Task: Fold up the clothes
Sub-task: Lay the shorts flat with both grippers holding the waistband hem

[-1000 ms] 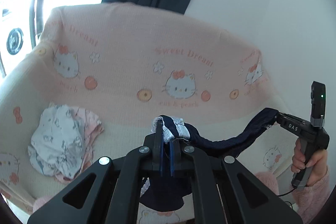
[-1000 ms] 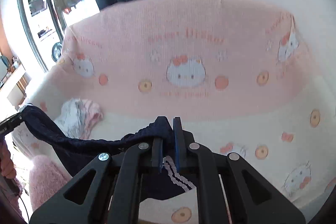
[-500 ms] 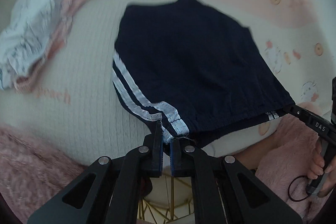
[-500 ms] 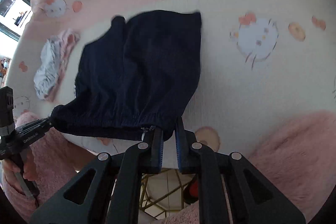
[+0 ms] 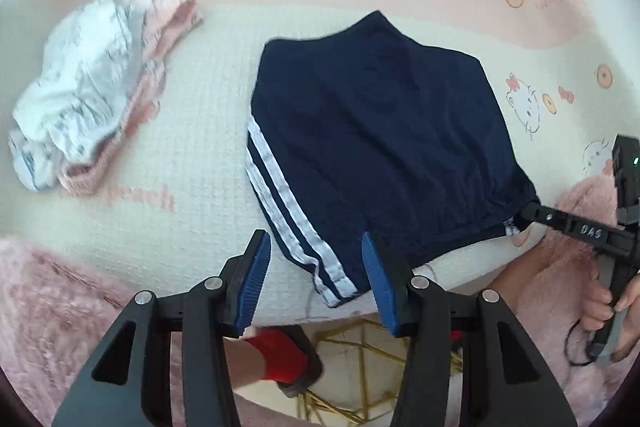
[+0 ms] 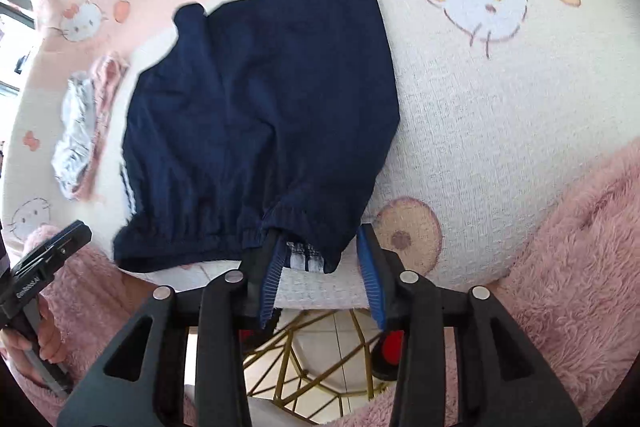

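Navy shorts (image 5: 372,147) with two white side stripes lie spread flat on the pink and cream Hello Kitty blanket (image 5: 192,195); they also show in the right wrist view (image 6: 256,131). Their waistband hangs at the near edge. My left gripper (image 5: 316,275) is open, its blue pads either side of the striped waistband corner. My right gripper (image 6: 320,267) is open around the other waistband corner, and also shows at the right of the left wrist view (image 5: 528,215).
A crumpled pile of white and pink clothes (image 5: 92,99) lies left of the shorts. A gold wire stand (image 6: 320,355) and red socks (image 5: 276,355) show below the blanket's near edge. Pink fluffy sleeves (image 6: 580,267) flank the grippers.
The shorts went from hanging stretched in the air to lying flat on the blanket. Both grippers have opened and let go of the waistband corners.
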Demonstrator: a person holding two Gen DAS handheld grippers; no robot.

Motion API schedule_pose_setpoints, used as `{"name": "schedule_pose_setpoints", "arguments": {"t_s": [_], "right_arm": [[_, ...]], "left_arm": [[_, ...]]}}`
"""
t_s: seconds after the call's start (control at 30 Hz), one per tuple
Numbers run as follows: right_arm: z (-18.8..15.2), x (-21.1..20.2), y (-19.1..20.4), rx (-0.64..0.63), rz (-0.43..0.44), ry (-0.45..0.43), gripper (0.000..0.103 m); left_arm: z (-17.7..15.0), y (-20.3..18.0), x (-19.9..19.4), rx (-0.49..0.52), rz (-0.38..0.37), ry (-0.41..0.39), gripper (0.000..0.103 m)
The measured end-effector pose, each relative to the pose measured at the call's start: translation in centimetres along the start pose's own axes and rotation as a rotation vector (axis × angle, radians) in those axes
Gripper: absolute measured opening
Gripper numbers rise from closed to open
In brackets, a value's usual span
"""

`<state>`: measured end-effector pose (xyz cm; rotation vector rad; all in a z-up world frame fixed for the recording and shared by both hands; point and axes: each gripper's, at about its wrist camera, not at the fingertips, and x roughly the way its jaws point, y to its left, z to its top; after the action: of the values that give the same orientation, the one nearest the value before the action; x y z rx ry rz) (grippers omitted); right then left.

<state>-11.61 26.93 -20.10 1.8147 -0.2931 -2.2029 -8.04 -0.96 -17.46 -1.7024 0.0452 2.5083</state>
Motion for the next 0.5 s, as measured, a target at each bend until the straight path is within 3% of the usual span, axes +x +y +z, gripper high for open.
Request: {"name": "schedule_pose_setpoints", "arguments": {"t_s": [0.13,0.23,0.3,0.5], "right_arm": [[0.2,1.0,0.2,-0.043,0.011,0.02,0.033],[0.6,0.6,-0.1,-0.073,-0.013,0.034,0.027],[0.4,-0.1,0.1,-0.081,-0.015,0.021,0.027],[0.2,-0.7,-1.0,-0.028,0.013,0.019,0.028]], "left_arm": [[0.3,-4.1,2.5,0.284,-0.026,0.065,0.049],[-0.6,-6.7,5.9,0.41,0.015,0.149,0.042],[-1.1,-7.2,7.6,0.439,0.06,0.186,0.04],[-1.0,-5.8,8.4,0.365,0.064,0.191,0.011]]}}
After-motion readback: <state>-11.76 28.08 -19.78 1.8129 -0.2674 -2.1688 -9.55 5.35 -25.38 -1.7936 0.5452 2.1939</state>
